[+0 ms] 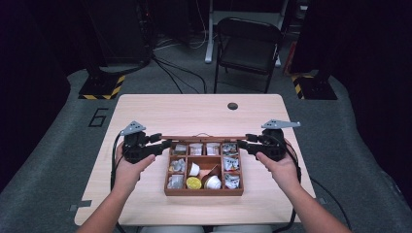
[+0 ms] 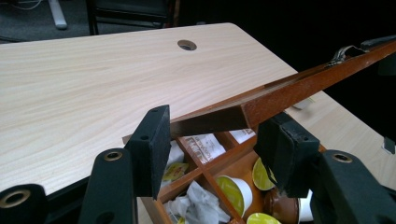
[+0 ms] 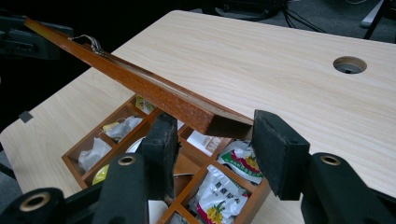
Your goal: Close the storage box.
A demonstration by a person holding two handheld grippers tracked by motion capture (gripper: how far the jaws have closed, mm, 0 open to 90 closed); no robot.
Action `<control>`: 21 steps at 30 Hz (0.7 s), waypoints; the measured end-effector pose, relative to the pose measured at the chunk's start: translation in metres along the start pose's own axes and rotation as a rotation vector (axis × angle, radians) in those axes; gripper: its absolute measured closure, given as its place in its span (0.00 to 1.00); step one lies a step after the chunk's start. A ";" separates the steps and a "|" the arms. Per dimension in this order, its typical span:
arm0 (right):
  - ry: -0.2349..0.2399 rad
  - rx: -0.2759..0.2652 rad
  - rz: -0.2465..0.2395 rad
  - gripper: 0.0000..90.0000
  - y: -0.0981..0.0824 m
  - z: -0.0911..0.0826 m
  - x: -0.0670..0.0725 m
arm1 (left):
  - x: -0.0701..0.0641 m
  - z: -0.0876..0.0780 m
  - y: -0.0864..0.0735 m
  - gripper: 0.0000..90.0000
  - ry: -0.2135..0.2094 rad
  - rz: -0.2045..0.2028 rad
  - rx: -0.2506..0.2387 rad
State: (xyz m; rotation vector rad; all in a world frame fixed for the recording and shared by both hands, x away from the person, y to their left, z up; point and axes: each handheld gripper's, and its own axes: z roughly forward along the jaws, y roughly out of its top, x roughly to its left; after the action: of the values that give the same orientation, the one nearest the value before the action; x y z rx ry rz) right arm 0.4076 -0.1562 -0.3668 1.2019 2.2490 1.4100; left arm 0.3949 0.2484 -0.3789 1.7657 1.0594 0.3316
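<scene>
Both grippers were at the hinged lid point(image 1: 204, 138) of the wooden compartment box point(image 1: 204, 191), which sat on the near middle of the light wood table point(image 1: 194, 111). In the high view the lid stood raised, seen edge-on as a thin brown bar along the box's far side. The left gripper point(image 1: 163, 143) pinched the lid's left end: in the left gripper view the frame's end point(image 2: 219, 120) lay between the two black pads point(image 2: 152, 149) with both pads against it. The right gripper point(image 1: 244, 142) pinched the opposite end point(image 3: 224, 125) in the same manner, though the contact of its left pad was partly hidden behind the wood. No earlier frame was available, so nothing is recorded on jaw motion. The box was full: sachets point(image 3: 219, 198) in the outer cells, capsules point(image 2: 231, 193) and small cups in the middle. Risks, as judged: each grip sat on only the very corner of a thin frame, so a small twist of either hand could let that end slip out, and the lid would drop onto the contents or slam. Uneven lifting by the two hands would rack the frame and strain the hinges at the back. Pulling toward the person instead of swinging about the hinge line might drag the whole box across the table. A metal clasp point(image 2: 343, 52) on the lid's edge could snag a jaw.
</scene>
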 end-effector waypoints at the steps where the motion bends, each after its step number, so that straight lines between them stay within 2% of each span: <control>1: -0.001 0.000 -0.002 0.56 -0.001 -0.001 0.001 | -0.001 -0.002 -0.001 0.50 -0.003 0.001 0.000; 11: 0.011 0.000 0.015 0.55 -0.017 -0.007 0.004 | -0.004 -0.010 -0.015 0.50 -0.003 0.021 0.024; 21: 0.008 0.015 -0.016 0.59 -0.038 -0.008 0.010 | -0.010 -0.014 -0.033 0.52 -0.008 0.047 0.054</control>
State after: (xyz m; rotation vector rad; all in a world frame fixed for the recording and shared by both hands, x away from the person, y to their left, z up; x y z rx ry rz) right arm 0.3767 -0.1622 -0.3924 1.1822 2.2737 1.3975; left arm 0.3634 0.2529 -0.3979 1.8413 1.0307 0.3272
